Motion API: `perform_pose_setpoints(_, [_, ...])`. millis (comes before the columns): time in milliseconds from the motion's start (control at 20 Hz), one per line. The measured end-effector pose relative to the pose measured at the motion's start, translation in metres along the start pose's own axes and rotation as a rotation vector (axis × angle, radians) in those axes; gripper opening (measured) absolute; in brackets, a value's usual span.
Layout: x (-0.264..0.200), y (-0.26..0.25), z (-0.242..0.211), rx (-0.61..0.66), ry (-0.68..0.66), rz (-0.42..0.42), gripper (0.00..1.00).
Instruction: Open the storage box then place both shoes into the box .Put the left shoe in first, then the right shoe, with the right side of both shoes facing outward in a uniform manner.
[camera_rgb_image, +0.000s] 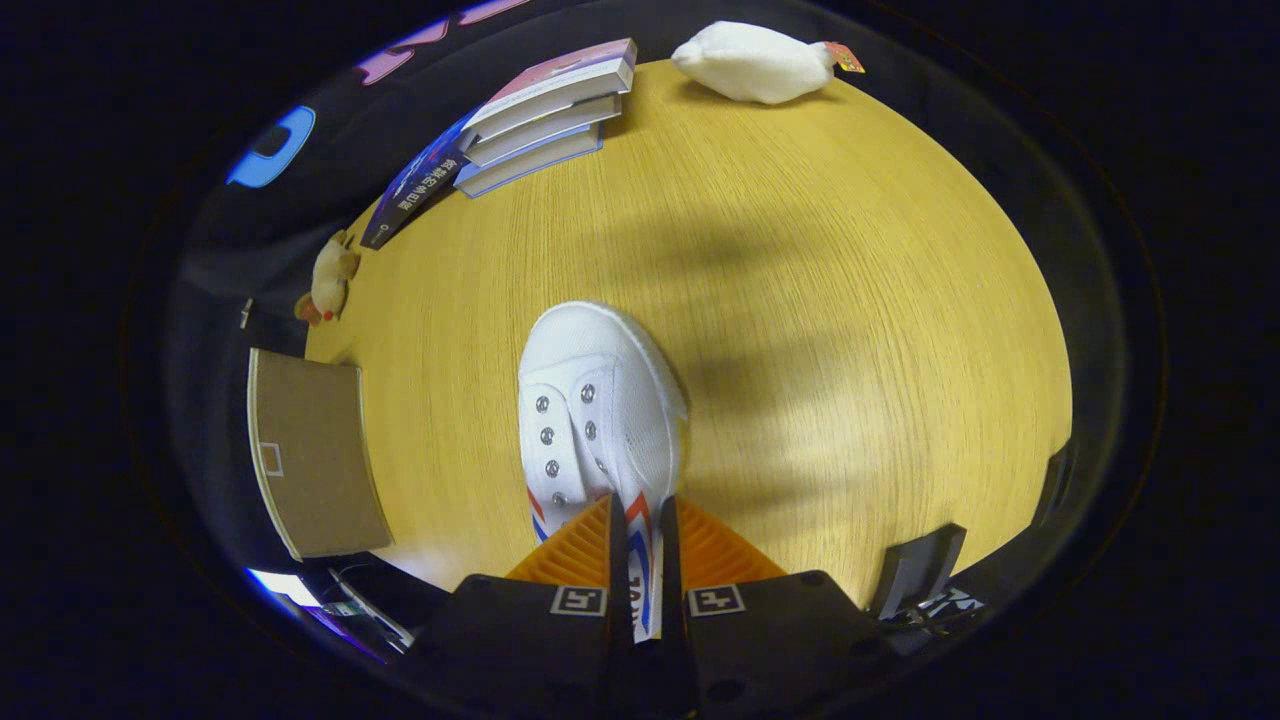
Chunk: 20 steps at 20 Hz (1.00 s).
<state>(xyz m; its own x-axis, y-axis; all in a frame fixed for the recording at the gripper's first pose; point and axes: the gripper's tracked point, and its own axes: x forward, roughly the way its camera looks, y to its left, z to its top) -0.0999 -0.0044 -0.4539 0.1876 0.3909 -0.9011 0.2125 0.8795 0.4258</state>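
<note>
A white canvas shoe (600, 410) with metal eyelets and red and blue side stripes hangs above the wooden table (820, 300), toe pointing away from me. My gripper (642, 540) is shut on the shoe's side wall near the opening, with both fingers pressing on the thin edge between them. The heel end is hidden behind the fingers. A brown cardboard panel (312, 455), seemingly part of the storage box, lies at the table's left edge, left of the shoe.
A stack of books (545, 110) sits at the far left of the table, with a dark book (415, 185) leaning beside it. A white plush toy (755, 62) lies at the far edge. A small plush animal (328, 278) sits at the left edge.
</note>
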Motion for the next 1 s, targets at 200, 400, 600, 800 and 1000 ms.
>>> perform_pose_setpoints(200, [-0.019,0.02,0.004,0.0,-0.029,0.048,0.15])
perform_pose_setpoints(400, [-0.049,0.065,0.014,-0.022,-0.076,0.127,0.15])
perform_pose_setpoints(600, [-0.087,0.135,0.03,-0.05,-0.121,0.237,0.15])
perform_pose_setpoints(800, [-0.118,0.216,0.039,-0.066,-0.135,0.344,0.15])
perform_pose_setpoints(1000, [-0.137,0.299,0.032,-0.07,-0.116,0.462,0.14])
